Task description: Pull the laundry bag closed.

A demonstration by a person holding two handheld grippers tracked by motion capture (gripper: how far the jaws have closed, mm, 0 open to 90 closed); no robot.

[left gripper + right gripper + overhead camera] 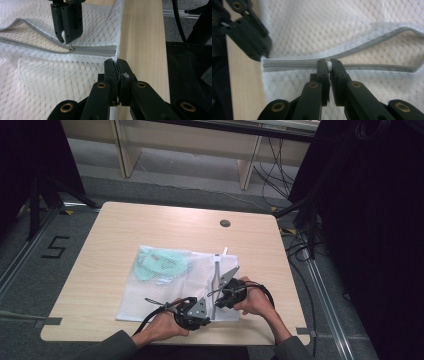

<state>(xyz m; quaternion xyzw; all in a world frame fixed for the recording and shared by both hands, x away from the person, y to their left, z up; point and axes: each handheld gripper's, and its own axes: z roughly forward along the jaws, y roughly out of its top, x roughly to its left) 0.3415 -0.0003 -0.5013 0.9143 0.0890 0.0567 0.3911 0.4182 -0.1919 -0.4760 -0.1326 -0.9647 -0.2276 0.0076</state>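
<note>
White mesh laundry bag (170,285) flat on wooden table (125,235), toward near-right part of top. Pale green item (160,262) visible inside through mesh at far-left end of bag. Grey zipper (362,55) along bag's right edge; closed near the corner, gaping open further along.

Left gripper (117,65) at near-right corner of bag, right by closed end of zipper. Jaws pressed together, pinching corner fabric; small white scrap of mesh showing between the pads. Table edge just beside it.

Right gripper (329,65) further along zipper, at the point where closed part meets open part. Jaws nearly closed, clamped on small white zipper pull (329,65) wedged between the tips. In left gripper view same tips (67,37) sit directly on slider, touching zipper line.

High view: left gripper (192,312) and right gripper (227,287) near each other over bag's right edge, each held in a hand (257,302). Dark round grommet (225,223) on far side of table, well apart from bag.
</note>
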